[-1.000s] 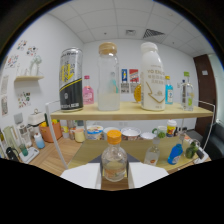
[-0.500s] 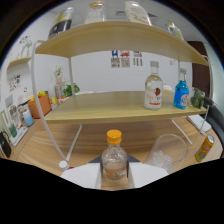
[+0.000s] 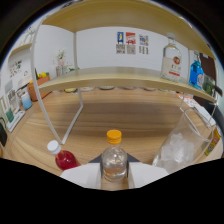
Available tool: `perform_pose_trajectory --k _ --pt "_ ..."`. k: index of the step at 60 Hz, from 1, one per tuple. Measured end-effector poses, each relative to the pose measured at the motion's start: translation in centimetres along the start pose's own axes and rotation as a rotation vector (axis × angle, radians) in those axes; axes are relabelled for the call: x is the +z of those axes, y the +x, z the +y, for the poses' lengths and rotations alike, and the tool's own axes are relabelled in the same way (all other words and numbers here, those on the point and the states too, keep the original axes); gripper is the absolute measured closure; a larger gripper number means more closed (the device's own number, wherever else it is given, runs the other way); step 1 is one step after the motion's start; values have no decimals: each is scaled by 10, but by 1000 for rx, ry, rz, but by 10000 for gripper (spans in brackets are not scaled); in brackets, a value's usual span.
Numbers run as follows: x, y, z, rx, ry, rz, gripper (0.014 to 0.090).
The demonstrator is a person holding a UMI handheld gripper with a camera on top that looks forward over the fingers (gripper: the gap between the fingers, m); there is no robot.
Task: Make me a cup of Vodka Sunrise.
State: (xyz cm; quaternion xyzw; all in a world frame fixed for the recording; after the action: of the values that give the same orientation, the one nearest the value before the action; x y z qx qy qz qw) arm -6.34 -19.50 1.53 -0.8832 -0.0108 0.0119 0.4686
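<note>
The gripper sits low and near, pointing forward and slightly downward. Its two pale fingers show at the near edge, one at the left and one at the right, level with each other. Both press against the sides of a small clear bottle with an orange cap, gripping it upright between them.

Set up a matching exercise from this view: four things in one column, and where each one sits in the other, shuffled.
Things:
1. orange-capped bottle
2. red bottle with white cap
3. glass of ice
4. blue bottle

Places:
A. on the shelf, beyond the fingers
B. on the table, beside the right finger
C. between the two fingers
D. on the table, beside the left finger

Pairs: 1-C, 2-D, 3-B, 4-A
</note>
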Motion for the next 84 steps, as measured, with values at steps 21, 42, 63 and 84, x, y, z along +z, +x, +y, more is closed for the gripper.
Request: perform_pose_trajectory --k 21,42,63,84 --pt "3 0 6 -4 -34 -31 661" --pt "-60 -5 -8 -39 26 -88 180" --pt "-184 46 -24 -51 122 -93 183" --pt "-228 163 -142 30 281 23 188"
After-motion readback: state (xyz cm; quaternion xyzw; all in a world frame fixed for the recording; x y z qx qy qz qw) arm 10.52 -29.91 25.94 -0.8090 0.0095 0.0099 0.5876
